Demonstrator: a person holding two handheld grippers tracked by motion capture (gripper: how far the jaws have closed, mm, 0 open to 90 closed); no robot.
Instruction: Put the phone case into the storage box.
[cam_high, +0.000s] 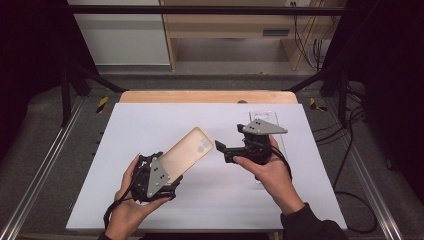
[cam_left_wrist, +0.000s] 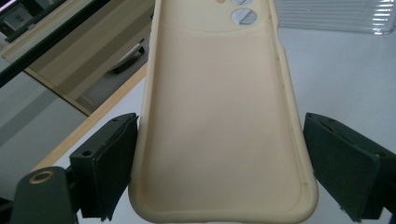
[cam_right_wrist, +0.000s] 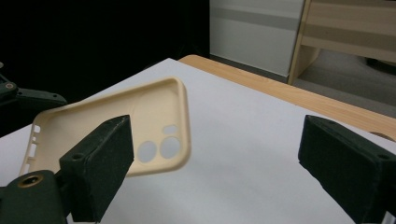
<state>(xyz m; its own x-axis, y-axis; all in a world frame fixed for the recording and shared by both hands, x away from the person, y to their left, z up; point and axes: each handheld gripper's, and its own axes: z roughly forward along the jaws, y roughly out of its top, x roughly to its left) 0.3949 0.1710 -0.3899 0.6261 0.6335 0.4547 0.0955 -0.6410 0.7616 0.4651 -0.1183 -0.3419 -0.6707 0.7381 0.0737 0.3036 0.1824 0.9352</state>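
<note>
Left tongs (cam_high: 167, 172) gripped cream soft-plastic phone case (cam_high: 186, 151) by its short end above white bench (cam_high: 300, 200); long axis ran toward open, empty right tongs (cam_high: 224, 150), just beside case's far end.

No text, label, brand, number or sign can be read anywhere in these pictures. The phone case (cam_left_wrist: 219, 116) bears no print on the side that shows, and the desk (cam_high: 150, 125) carries no writing.
</note>
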